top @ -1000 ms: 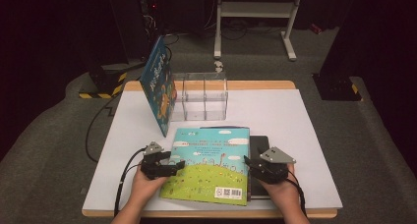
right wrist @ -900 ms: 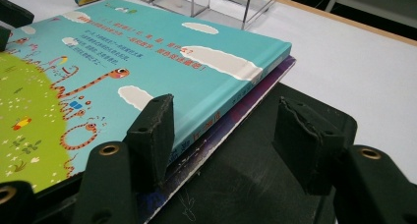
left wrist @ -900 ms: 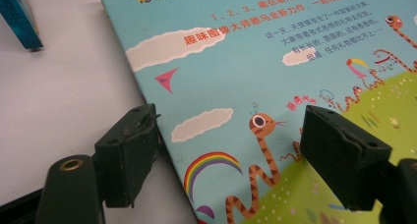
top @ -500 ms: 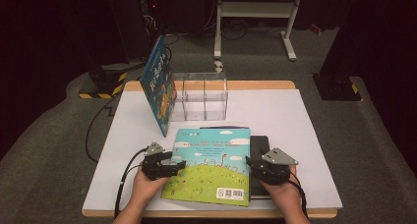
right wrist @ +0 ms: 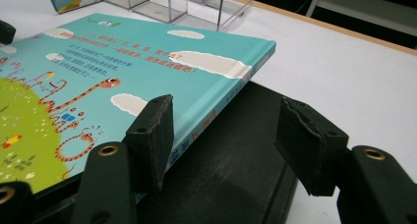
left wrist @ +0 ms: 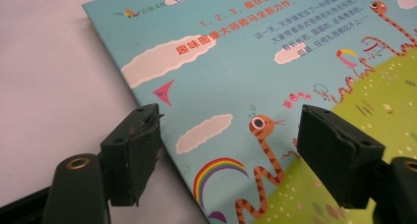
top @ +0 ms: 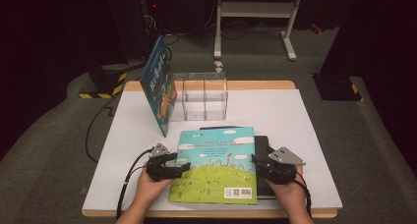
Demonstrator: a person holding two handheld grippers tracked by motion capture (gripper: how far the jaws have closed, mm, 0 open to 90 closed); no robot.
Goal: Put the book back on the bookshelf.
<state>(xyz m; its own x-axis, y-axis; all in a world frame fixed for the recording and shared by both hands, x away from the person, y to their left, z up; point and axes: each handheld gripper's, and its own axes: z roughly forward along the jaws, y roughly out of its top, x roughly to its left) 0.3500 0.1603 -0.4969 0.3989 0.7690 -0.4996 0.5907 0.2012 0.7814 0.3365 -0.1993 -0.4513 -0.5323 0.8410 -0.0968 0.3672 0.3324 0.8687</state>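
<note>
Left gripper fingers have just been closing — slightly.

Black slab mostly covered by picture book; only right strip and a sliver at top visible, kind not identifiable. Book's far corners cut off by frame in left gripper view. Cover print too small to read in high view. Forearms cropped at bottom edge there. Leaning book hides left wall of clear organiser.

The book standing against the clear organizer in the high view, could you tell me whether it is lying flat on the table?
No, the book stands tilted on its edge, leaning against the clear organizer.
</note>
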